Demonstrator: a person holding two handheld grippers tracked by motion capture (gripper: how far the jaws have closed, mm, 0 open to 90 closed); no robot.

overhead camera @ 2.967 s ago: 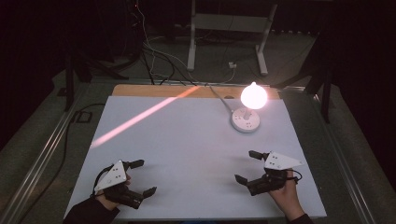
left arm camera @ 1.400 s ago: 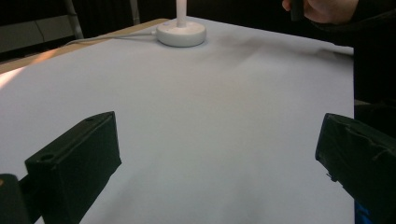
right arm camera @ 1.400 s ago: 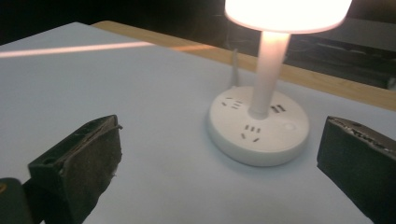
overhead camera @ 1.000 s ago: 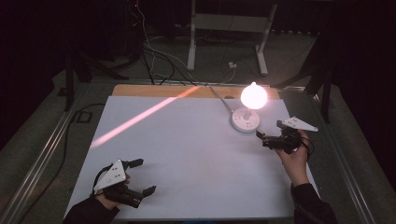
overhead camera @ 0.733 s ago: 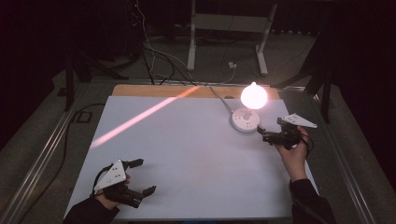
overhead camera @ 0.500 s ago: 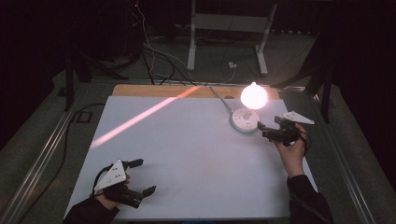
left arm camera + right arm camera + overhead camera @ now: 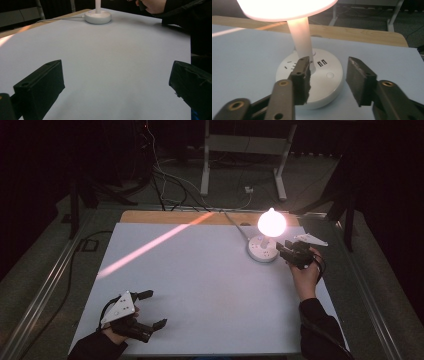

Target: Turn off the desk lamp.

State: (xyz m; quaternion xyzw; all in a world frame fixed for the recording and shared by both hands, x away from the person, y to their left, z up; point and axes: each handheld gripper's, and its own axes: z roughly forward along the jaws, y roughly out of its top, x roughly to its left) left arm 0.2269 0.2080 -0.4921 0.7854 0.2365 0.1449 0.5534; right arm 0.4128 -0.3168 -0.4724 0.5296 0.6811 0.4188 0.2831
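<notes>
Lit lamp (image 7: 265, 237) stands on white counter (image 7: 200, 290), toward far right corner. Right gripper (image 7: 287, 252) hovers just right of lamp's round base (image 7: 312, 80), jaws parted, nothing between them; contact with base probably none, hard to tell. Left gripper (image 7: 152, 312) well apart from lamp, at near left edge, jaws spread wide, empty.
</notes>
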